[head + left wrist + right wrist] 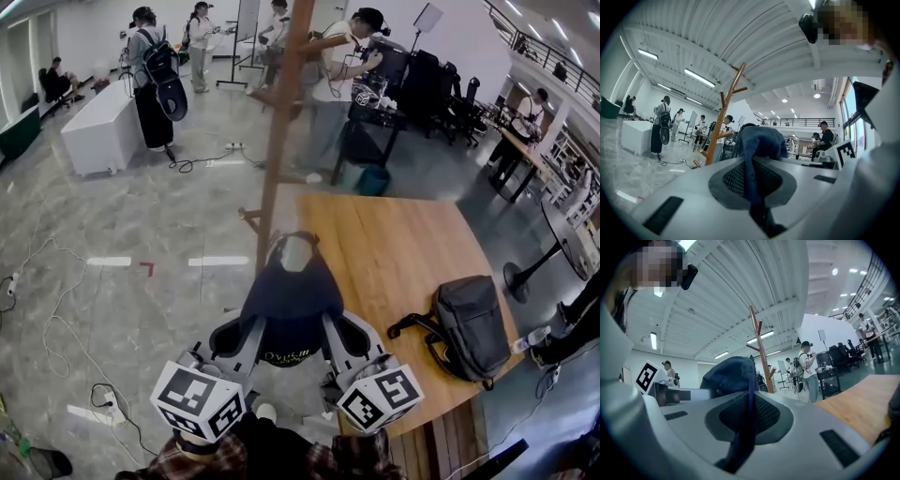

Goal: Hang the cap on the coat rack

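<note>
I hold a dark navy cap [290, 302] up between both grippers, in front of the wooden coat rack [277, 141]. My left gripper [247, 335] is shut on the cap's left edge and my right gripper [337, 336] on its right edge. In the left gripper view the cap [760, 139] rises past the jaws of the left gripper [752, 182], which pinch a strip of its fabric; the coat rack [722, 119] stands beyond to the left. In the right gripper view the cap [730, 373] bulges above the right gripper [748, 414], also pinched, with the coat rack [762, 352] behind it.
A wooden table [394, 248] stands to the right with a grey backpack [466, 323] on it. Several people [150, 75] work at the back around a white bench [101, 127]. Cables [66, 309] lie across the floor on the left. A fan [548, 258] stands at the right.
</note>
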A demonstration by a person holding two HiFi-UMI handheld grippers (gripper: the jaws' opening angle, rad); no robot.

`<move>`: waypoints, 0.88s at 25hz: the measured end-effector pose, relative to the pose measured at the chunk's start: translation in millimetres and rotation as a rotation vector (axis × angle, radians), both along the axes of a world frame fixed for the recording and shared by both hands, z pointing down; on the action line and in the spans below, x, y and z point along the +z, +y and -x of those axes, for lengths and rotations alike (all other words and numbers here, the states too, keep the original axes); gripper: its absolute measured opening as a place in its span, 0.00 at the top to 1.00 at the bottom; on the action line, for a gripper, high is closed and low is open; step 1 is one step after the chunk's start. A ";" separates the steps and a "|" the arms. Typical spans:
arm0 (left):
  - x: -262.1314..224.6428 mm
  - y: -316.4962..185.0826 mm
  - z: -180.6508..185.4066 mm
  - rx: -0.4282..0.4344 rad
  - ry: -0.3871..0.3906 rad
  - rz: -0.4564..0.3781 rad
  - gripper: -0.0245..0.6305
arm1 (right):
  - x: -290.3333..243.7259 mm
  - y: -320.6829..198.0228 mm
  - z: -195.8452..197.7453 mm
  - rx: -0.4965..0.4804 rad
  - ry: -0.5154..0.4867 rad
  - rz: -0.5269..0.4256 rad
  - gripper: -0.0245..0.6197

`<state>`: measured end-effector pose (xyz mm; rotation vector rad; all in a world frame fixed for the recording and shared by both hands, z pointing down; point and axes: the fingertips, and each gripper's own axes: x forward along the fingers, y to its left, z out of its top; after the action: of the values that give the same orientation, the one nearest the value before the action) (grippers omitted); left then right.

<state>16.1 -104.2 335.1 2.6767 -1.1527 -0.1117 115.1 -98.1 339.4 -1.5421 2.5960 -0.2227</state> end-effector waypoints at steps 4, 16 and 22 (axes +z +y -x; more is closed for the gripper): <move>-3.7 -21.7 -3.2 -0.006 0.002 0.008 0.93 | -3.0 -21.0 -3.2 -0.005 -0.003 0.008 0.92; -23.9 -98.9 -0.4 0.108 0.010 -0.010 0.93 | -22.2 -91.3 0.0 0.107 -0.012 -0.005 0.92; -21.4 -126.2 -6.2 0.164 0.013 -0.027 0.93 | -19.1 -113.8 -4.8 0.163 -0.011 -0.020 0.92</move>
<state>22.3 -230.4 313.7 2.7772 -0.9289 -0.1184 119.9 -211.9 320.4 -1.7281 2.4401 -0.1884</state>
